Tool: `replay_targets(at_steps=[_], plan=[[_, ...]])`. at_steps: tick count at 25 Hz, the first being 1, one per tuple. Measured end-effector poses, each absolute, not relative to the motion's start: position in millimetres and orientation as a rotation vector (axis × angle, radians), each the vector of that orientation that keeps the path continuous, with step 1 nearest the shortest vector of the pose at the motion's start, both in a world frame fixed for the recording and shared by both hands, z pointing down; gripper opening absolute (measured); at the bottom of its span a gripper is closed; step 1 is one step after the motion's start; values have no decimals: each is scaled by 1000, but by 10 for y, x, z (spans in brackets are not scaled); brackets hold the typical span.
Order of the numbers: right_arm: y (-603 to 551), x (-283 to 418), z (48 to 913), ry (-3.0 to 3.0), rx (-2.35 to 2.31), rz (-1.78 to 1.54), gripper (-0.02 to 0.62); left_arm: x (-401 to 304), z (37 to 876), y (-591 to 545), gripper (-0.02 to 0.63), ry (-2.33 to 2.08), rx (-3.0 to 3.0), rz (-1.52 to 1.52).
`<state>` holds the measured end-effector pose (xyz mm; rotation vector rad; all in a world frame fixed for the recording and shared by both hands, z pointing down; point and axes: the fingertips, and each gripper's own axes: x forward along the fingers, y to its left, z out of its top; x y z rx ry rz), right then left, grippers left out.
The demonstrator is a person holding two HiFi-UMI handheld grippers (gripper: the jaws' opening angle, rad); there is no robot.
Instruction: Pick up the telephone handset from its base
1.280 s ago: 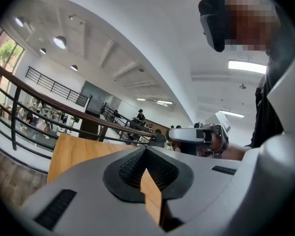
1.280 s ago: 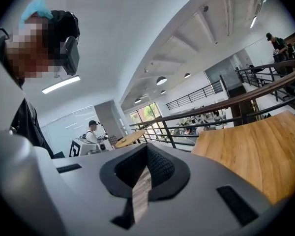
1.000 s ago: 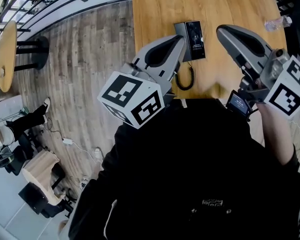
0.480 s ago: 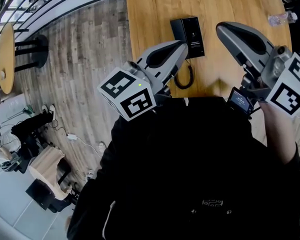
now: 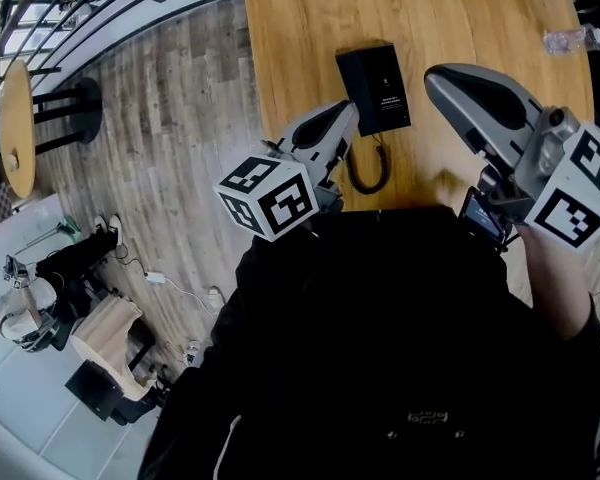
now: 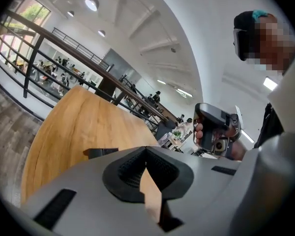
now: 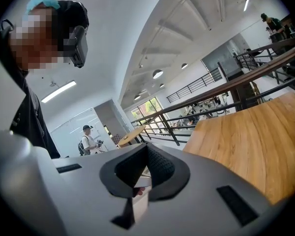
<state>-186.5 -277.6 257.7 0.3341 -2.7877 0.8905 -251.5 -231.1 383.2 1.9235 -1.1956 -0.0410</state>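
The black telephone [image 5: 375, 88] lies on the wooden table [image 5: 460, 8] with its handset on the base, and its coiled cord [image 5: 368, 169] loops toward the near edge. My left gripper [image 5: 346, 117] is shut and empty, its tips just left of the phone's near corner. In the left gripper view the closed left gripper [image 6: 146, 149] has the phone [image 6: 100, 152] showing as a dark edge beyond it. My right gripper [image 5: 435, 76] is shut and empty, right of the phone. The right gripper view shows the closed right gripper [image 7: 146, 145] over the table [image 7: 250, 141].
A clear plastic bottle [image 5: 570, 40] lies at the table's far right. Left of the table is plank floor [image 5: 170, 118] with a small round table [image 5: 18, 118] and railings. The person's dark torso [image 5: 380, 338] fills the near side.
The left gripper has sunk and rolled, drawing back so the whole phone now shows. The right gripper has dropped a little. Both stayed shut.
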Motion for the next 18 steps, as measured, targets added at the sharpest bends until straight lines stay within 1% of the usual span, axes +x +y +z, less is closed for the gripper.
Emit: replay_targets(at_steps=[6, 8, 10, 13, 17, 18], plan=[[-2922, -1780, 2736, -2768, 367, 911, 17, -2484, 4283, -2363, 2, -1210, 1849, 68], [-2954, -1766, 2774, -2766, 374, 930, 17, -2468, 4403, -2346, 14, -1195, 1857, 121], [-2995, -1756, 2819, -2765, 377, 948, 17, -2450, 4522, -2337, 67, -1173, 1857, 154], [-3057, -1728, 2850, -2764, 387, 960, 17, -2470, 4687, -2332, 78, -1167, 1820, 162], [-3160, -1643, 2878, -2762, 429, 962, 17, -2446, 4950, -2326, 161, -1112, 1787, 212], [-3187, -1597, 2896, -2759, 444, 965, 17, -2421, 5023, -2312, 192, -1093, 1782, 236]])
